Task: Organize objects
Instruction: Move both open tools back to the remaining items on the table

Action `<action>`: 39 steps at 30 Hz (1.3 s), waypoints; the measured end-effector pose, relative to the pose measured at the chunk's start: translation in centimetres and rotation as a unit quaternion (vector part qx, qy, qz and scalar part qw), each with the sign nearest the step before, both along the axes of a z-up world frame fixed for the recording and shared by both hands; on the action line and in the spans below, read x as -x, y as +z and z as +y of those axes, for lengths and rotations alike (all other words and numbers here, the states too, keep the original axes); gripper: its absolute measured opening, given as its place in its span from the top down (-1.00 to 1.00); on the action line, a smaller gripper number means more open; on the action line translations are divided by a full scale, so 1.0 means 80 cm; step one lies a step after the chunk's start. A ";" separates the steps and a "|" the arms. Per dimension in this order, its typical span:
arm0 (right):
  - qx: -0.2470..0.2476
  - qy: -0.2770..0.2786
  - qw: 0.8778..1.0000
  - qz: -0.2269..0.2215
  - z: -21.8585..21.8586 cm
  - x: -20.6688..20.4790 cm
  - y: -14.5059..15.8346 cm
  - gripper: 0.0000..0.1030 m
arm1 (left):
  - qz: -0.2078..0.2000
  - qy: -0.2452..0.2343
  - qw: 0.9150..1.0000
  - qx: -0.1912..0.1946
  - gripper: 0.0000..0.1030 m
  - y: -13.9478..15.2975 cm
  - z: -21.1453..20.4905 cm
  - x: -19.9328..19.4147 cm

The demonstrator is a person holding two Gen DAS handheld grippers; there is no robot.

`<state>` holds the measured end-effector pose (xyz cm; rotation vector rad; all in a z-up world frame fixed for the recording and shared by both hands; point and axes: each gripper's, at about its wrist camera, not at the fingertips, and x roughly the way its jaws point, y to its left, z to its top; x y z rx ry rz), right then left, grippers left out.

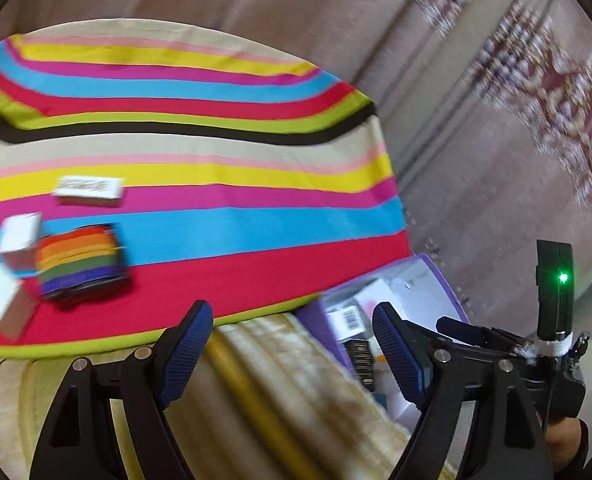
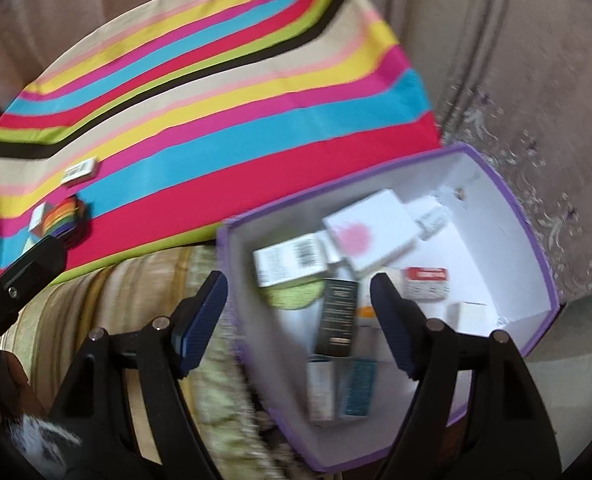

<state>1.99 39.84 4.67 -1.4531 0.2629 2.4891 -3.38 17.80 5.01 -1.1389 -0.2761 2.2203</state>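
Claws (image 1: 288, 344) (image 2: 297, 320) both spread, empty; black carton (image 2: 335, 316) stands upright in purple box (image 2: 535, 232).

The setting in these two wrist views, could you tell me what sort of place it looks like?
Probably a home living room: a patterned carpet, a striped cloth spread over it, and a purple-rimmed box of small household packages.

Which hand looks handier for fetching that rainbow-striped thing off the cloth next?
Probably the left gripper: open and empty, nearer the rainbow block. The right gripper hangs over the purple box.
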 end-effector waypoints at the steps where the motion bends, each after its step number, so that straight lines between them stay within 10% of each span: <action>1: 0.002 0.011 1.000 0.000 -0.011 0.004 0.000 -0.50 | -0.001 0.015 1.000 0.000 -0.61 0.001 -0.015 -0.001; 19: 0.027 0.150 0.988 -0.029 -0.159 0.054 -0.032 -0.51 | -0.050 0.177 0.982 0.031 -0.62 -0.026 -0.186 0.004; 39: 0.069 0.221 0.973 -0.019 -0.240 0.106 -0.053 -0.73 | -0.059 0.119 0.977 0.167 -0.55 -0.068 -0.184 0.091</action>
